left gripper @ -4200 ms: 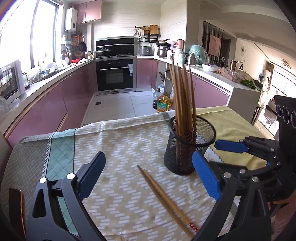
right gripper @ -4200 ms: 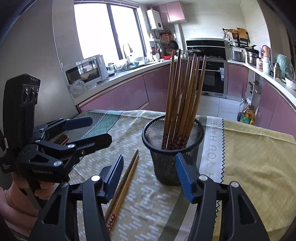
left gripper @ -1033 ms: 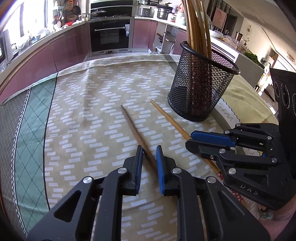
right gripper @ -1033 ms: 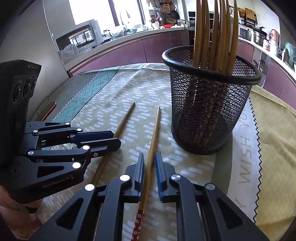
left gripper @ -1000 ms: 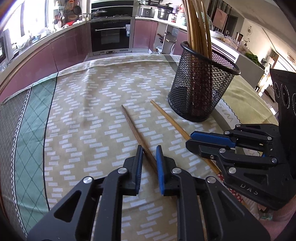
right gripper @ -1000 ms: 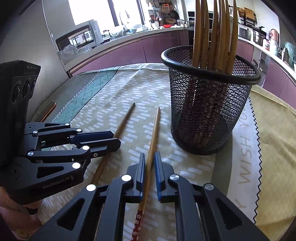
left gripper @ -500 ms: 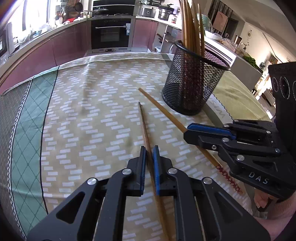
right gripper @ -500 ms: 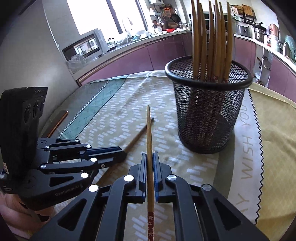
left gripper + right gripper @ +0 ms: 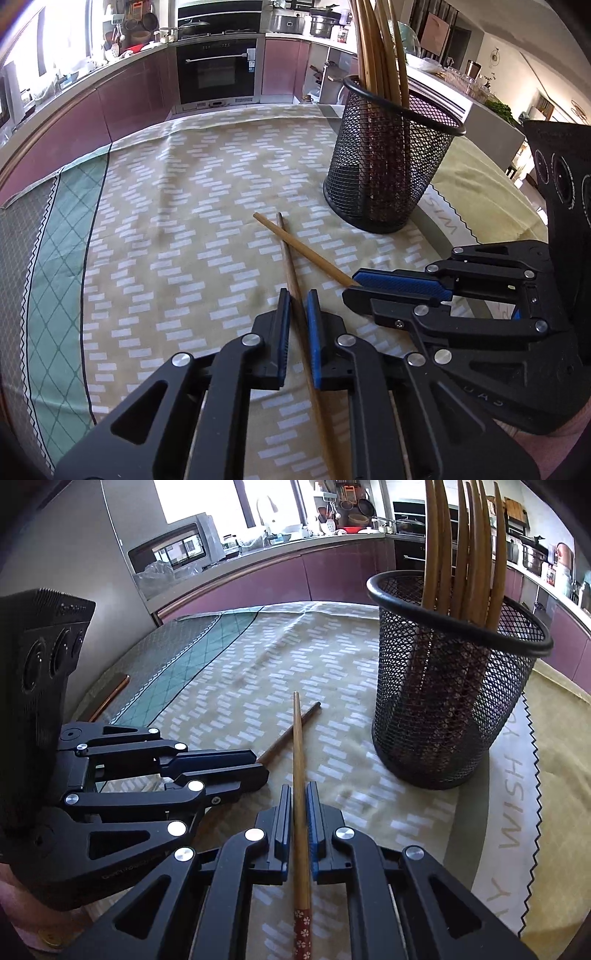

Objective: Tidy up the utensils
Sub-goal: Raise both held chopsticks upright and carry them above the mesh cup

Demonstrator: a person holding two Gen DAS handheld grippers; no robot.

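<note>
1. A black mesh cup [image 9: 388,166] stands upright on the surface at about 1 o'clock in the left wrist view. It holds a bundle of wooden chopsticks [image 9: 376,48] that stand tips up and lean together above its rim.
2. The left tool [image 9: 297,306] has its blue pads closed tight on a dark brown chopstick [image 9: 291,266]. The stick runs out from the pads toward 12 o'clock, and its tail passes back under the tool.
3. The right tool [image 9: 297,801] has its pads pressed shut on a lighter chopstick [image 9: 297,746]. The stick points toward 12 o'clock in the right wrist view, and its red flowered end lies at 6 o'clock behind the pads.
4. The two sticks cross near their tips, well short of the cup's base. I cannot tell whether they touch there.
5. The two tools sit just beside each other. The right one lies at 3 o'clock of the left.
6. A patterned tablecloth [image 9: 166,221] covers the surface, with open cloth toward 9 and 11 o'clock of the sticks. The far edge of the surface lies at 12 o'clock, with purple kitchen cabinets [image 9: 122,107] beyond it.
</note>
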